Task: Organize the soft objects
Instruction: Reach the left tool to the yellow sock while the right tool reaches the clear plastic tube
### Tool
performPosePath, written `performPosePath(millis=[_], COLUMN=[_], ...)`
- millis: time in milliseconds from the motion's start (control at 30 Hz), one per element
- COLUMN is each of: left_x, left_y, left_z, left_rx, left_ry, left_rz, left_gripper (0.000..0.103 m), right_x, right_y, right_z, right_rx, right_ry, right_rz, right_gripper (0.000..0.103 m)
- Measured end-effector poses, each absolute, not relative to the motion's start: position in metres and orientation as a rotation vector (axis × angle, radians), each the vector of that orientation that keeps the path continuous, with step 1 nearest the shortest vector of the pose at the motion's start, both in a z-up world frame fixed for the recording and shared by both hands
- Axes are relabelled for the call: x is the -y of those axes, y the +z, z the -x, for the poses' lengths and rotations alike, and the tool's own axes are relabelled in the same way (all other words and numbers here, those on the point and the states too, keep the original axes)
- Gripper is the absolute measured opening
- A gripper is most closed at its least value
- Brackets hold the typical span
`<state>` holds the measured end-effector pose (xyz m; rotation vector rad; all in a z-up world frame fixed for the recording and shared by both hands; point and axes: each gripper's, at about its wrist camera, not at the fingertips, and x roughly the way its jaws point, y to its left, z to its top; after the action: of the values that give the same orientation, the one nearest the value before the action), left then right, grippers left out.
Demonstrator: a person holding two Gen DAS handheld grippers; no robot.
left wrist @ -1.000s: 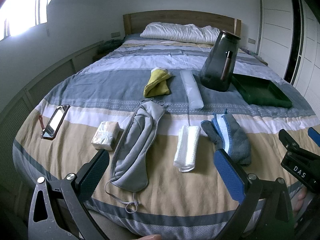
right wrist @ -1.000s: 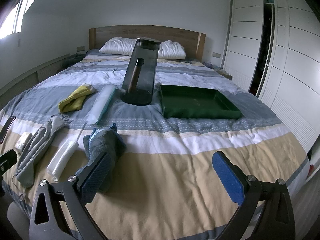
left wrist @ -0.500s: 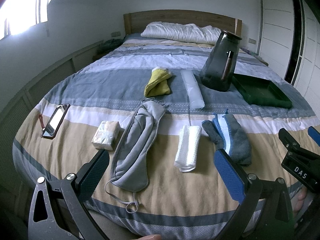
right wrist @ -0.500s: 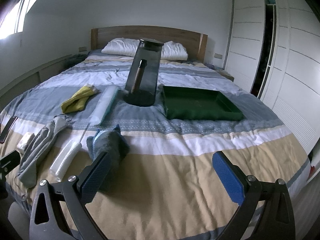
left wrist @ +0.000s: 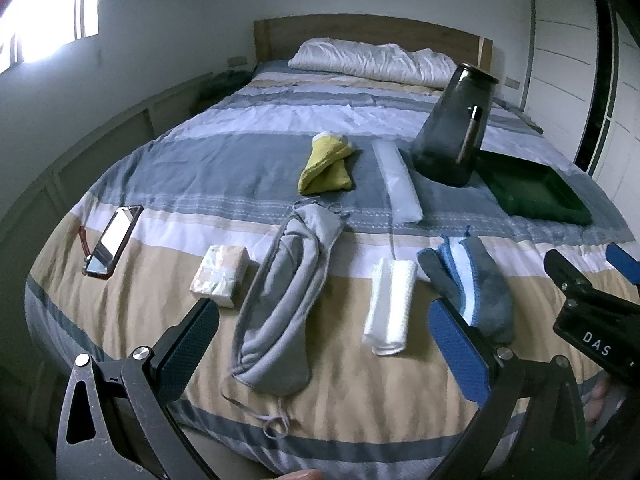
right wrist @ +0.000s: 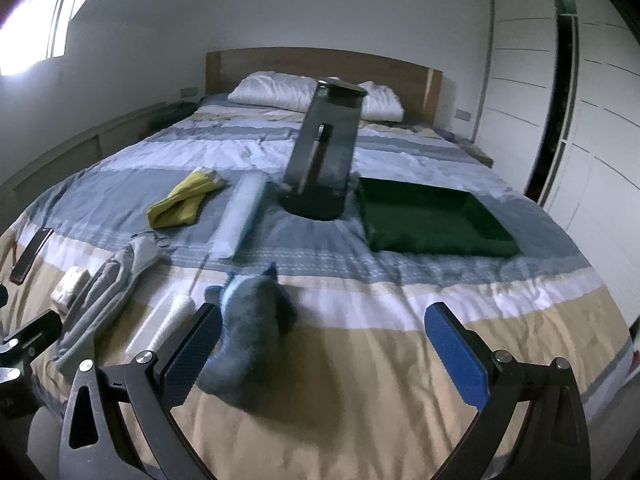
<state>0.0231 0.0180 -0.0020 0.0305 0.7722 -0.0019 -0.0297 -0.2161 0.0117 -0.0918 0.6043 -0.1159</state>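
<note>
**Four soft pieces lie untouched; the approach is only beginning**

Four cloth items wait on the striped bed [left wrist: 132,168]: a grey-and-blue cloth [right wrist: 248,332] just ahead of the right gripper [right wrist: 322,350], beside its left pad; a white rolled towel [left wrist: 390,306] and a grey pouch [left wrist: 286,292] ahead of the left gripper [left wrist: 326,344]; a yellow cloth [left wrist: 326,166] farther off. Both grippers hover with jaws spread wide, holding nothing. The green tray [right wrist: 496,224], ahead and to the right gripper's right, looks the likely destination. By my judgement, the first pickup is in hand: the right gripper should shift left, descend over the cloth and close. The dark glass jar [right wrist: 324,152] stands near the tray.
</note>
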Motion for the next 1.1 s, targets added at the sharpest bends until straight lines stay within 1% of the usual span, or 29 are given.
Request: performPosePath(millis=[200, 367, 500, 567, 667, 767, 967, 1100], left_x=[-0.032, -0.036, -0.032, -0.033, -0.033, -0.031, -0.02, -0.015], left_y=[0.008, 0.023, 0.022, 0.015, 0.001, -0.02, -0.051, -0.069], left_z=[-0.064, -0.134, -0.197, -0.239, -0.283, -0.322, -0.367, -0.392], left_rx=[-0.835, -0.888, -0.913, -0.949, -0.997, -1.053, -1.129, -1.189], left_ry=[-0.015, -0.018, -0.015, -0.005, 0.008, 0.016, 0.035, 0.059], left_rz=[-0.023, -0.071, -0.123, -0.136, -0.131, -0.138, -0.184, -0.209], left_gripper=[0.102, 0.102, 0.102, 0.102, 0.102, 0.102, 0.102, 0.102], right_x=[0.201, 0.19, 0.179, 0.176, 0.181, 0.18, 0.174, 0.164], right_y=[0.018, 0.027, 0.024, 0.017, 0.002, -0.011, -0.034, -0.049], right_z=[-0.021, -0.08, -0.143, -0.175, -0.223, -0.259, -0.31, -0.328], right_rx=[-0.645, -0.688, -0.757, -0.789, -0.855, -0.881, -0.929, -0.961], right_ry=[-0.059, -0.032, -0.015, -0.047, -0.046, -0.067, -0.071, -0.051], right_rz=[0.087, 0.062, 0.037, 0.051, 0.021, 0.034, 0.055, 0.077], right_gripper=[0.103, 0.103, 0.103, 0.103, 0.103, 0.103, 0.103, 0.103])
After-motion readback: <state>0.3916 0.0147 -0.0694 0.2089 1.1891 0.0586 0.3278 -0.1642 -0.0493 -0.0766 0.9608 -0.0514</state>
